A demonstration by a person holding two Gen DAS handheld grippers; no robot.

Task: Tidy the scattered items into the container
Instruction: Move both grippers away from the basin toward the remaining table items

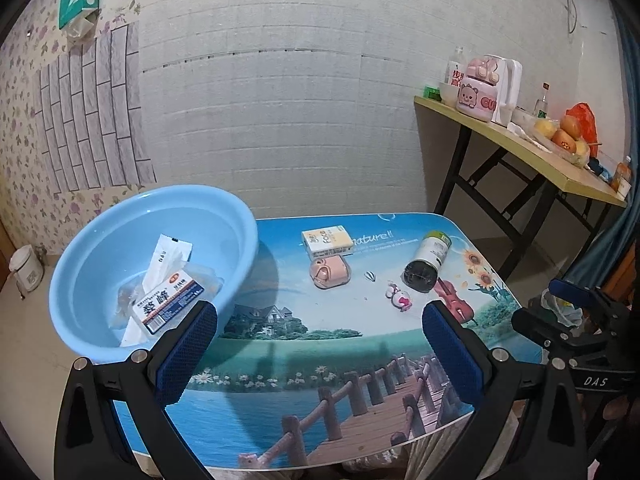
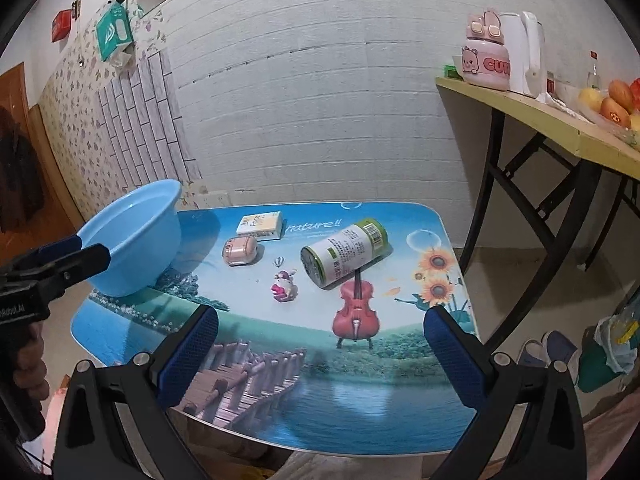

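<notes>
At your far left, the round light-blue plastic basin (image 1: 152, 264) sits on the left end of the small table with the printed lake-and-boardwalk top (image 1: 304, 364), partly overhanging its edge. Inside it lie two things: a white paper sachet (image 1: 170, 256) leaning upright and a white boxed packet with dark print in a clear wrapper (image 1: 170, 304). Your left gripper (image 1: 320, 356) hangs just in front of the basin with its blue-padded jaws spread wide and nothing between them.

Moving right, four items lie loose on the tabletop: a white-and-yellow carton (image 2: 260, 225) near the back edge, a pink rounded case (image 2: 240, 251) just in front of it, a small pink-and-white rabbit figure (image 2: 285, 286) toward the middle, and a green-and-white labelled can (image 2: 344, 252) on its side, its dark end facing you.

Your right gripper (image 2: 320, 356) hovers over the near edge, jaws wide apart and empty; nothing lies between it and the can.
</notes>
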